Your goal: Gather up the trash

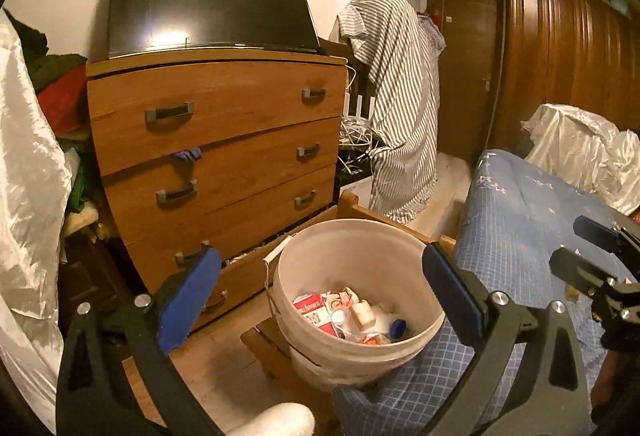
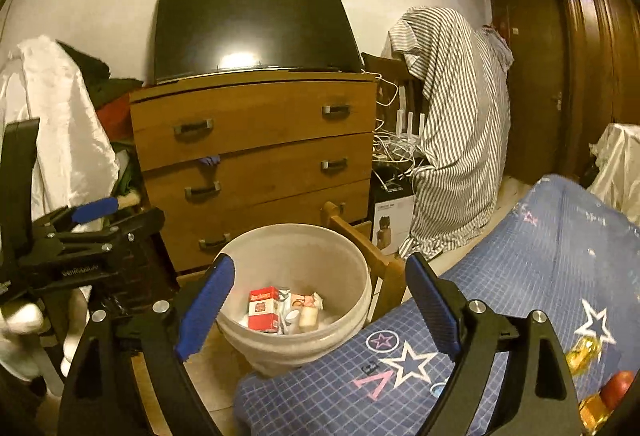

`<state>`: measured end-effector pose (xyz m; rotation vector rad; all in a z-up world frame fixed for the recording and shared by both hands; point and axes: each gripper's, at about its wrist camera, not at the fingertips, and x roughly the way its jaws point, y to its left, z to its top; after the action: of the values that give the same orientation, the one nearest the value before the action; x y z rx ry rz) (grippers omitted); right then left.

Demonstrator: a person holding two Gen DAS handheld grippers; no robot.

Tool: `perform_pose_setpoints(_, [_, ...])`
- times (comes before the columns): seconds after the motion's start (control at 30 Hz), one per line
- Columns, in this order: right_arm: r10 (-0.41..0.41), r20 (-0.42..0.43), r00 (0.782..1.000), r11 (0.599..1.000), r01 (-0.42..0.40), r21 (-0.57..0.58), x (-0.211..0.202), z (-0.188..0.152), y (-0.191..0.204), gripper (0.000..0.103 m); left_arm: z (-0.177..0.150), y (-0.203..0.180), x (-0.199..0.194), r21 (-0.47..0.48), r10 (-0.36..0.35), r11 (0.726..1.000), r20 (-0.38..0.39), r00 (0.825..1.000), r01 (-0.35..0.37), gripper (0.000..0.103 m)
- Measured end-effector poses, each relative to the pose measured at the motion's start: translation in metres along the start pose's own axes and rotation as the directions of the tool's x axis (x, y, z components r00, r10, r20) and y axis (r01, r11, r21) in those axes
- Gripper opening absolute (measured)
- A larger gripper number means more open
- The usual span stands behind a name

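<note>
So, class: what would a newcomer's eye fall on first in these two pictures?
The round white plastic bucket stands low in the middle, with red-and-white cartons and wrappers inside. Behind it stands a brown wooden chest of drawers, a black flat screen on top.

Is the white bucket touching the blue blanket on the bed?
Touching. In the left wrist view the blue blanket presses against the white bucket at its lower right side, with no gap showing.

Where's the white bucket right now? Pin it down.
The white bucket stands on the floor, low and central in both views, between the wooden dresser on its left and the blue bedspread on its right.
</note>
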<state>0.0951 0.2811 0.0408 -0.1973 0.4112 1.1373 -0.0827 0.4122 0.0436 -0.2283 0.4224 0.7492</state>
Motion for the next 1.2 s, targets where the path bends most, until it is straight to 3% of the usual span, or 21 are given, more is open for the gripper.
perform_pose_setpoints(0.43, [0.011, -0.043, 0.999, 0.999, -0.009, 0.031, 0.006, -0.003, -0.013, 0.087, -0.005, -0.012, -0.005, 0.027, -0.019, 0.999, -0.033, 0.999, 0.020, 0.097])
perform_pose_setpoints(1.2, [0.024, -0.057, 0.998, 0.998, -0.021, 0.052, 0.017, -0.007, -0.017, 0.087, -0.011, -0.027, -0.018, 0.053, -0.067, 0.996, -0.011, 0.998, 0.068, 0.097])
